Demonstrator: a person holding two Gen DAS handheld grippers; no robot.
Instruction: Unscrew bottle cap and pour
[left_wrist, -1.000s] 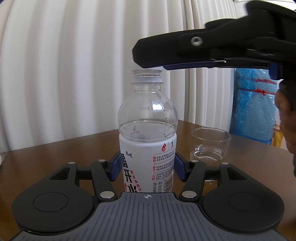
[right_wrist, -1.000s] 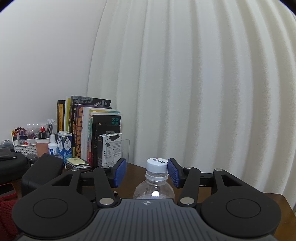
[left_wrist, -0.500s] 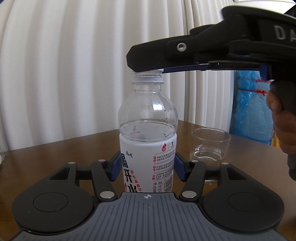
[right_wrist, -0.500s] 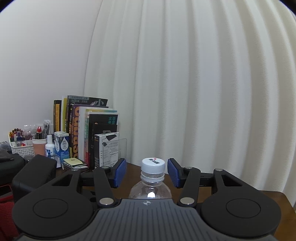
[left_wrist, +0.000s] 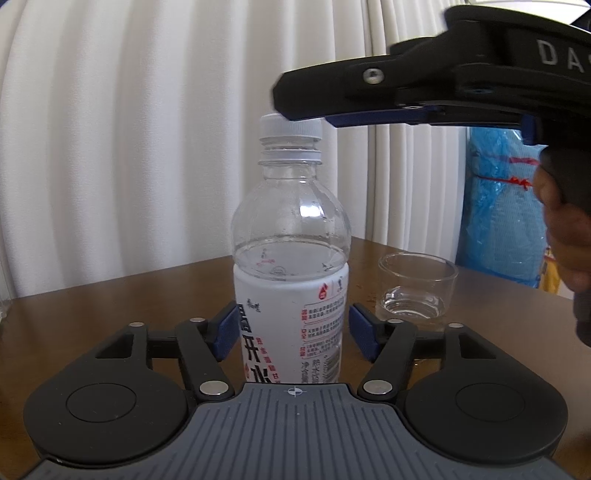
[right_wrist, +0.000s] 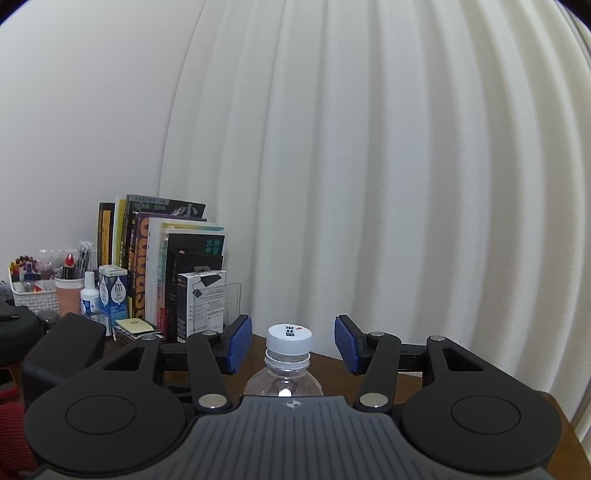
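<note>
A clear water bottle with a white label stands upright on the brown table, about half full. Its white cap is on. My left gripper is shut on the bottle's labelled body. My right gripper is open, its blue pads on either side of the cap without touching it. In the left wrist view the right gripper's finger reaches in from the right at cap height. A clear glass cup stands right of the bottle.
White curtains hang behind the table. A blue plastic bag stands at the right. A row of books, small boxes, a white bottle and a basket of pens stand at the far left of the table.
My right gripper has drawn back to the right and the cap now shows uncovered in the left wrist view. Its pads stay open around the cap. The left gripper and bottle have not moved.
</note>
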